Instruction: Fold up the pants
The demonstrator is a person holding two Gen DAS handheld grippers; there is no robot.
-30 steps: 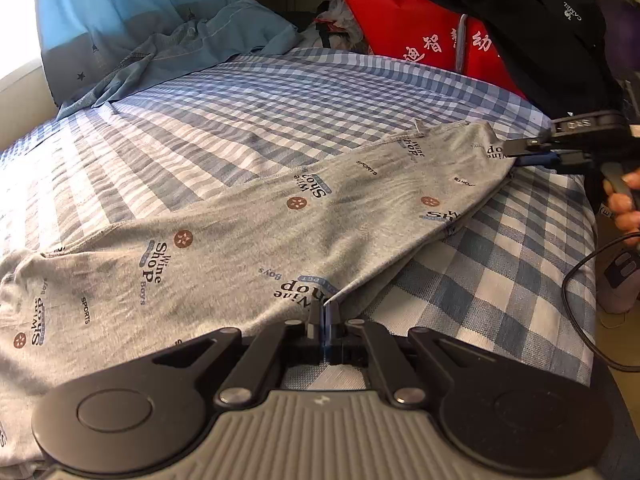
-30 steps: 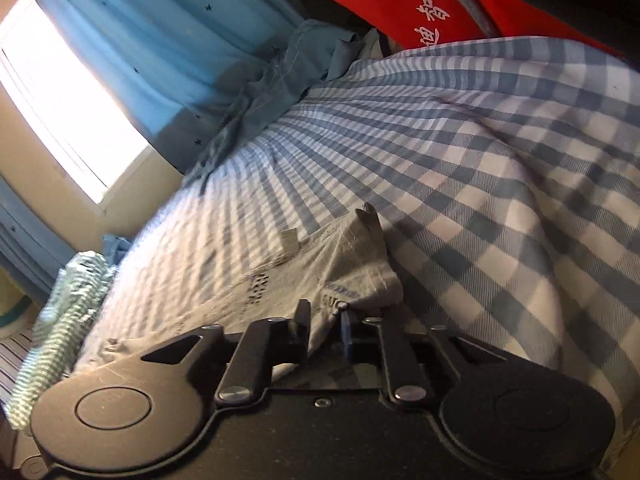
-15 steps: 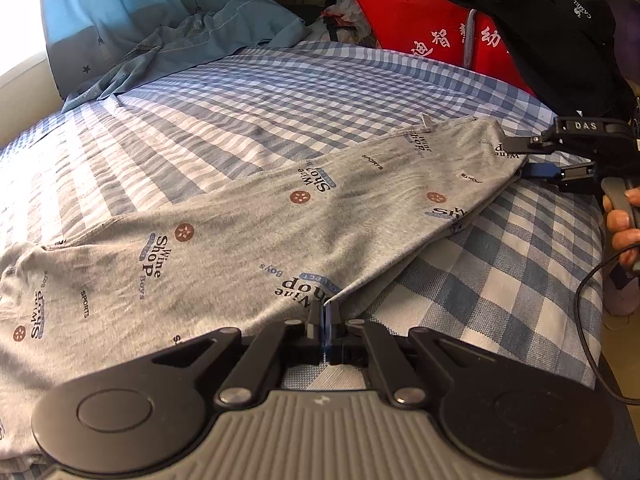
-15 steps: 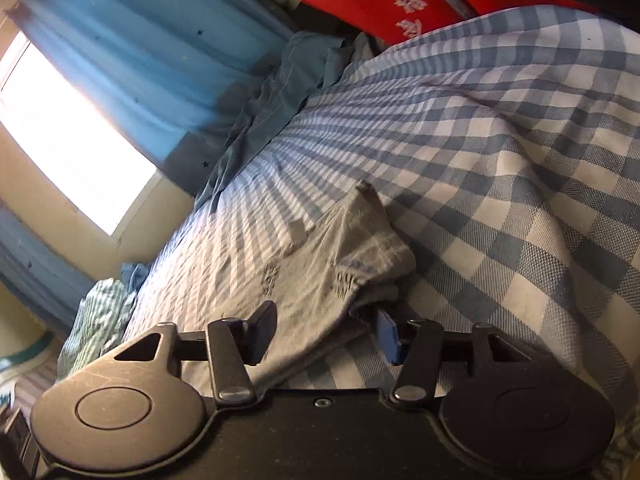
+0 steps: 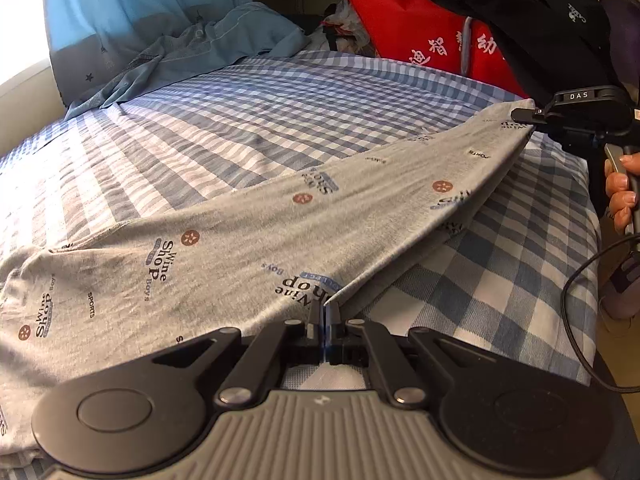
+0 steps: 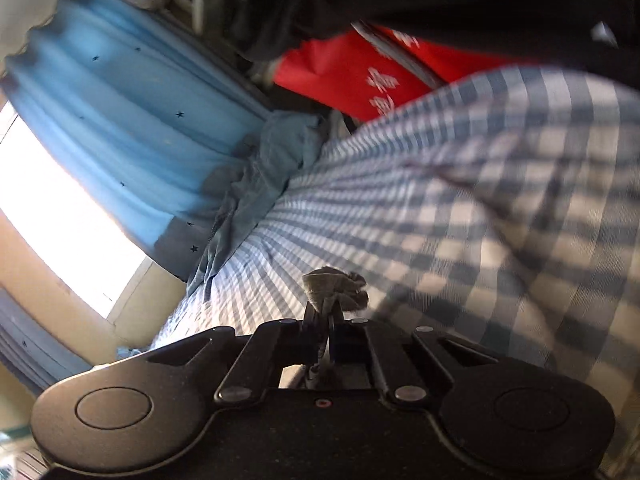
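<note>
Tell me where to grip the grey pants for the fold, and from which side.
Grip the grey pants along their near edge, coming from the bed's open side. The edge lifts cleanly there; the left gripper and right gripper are already shut on it.

the right gripper (image 6: 325,316) closed from wide open onto a bunch of the pants (image 5: 248,240) hem between its fingers, apparently lifting that end slightly.

Blue-checked bed (image 5: 280,120); blue star curtain (image 5: 132,12) beside bright window (image 6: 52,220); beige wall (image 6: 36,264).
</note>
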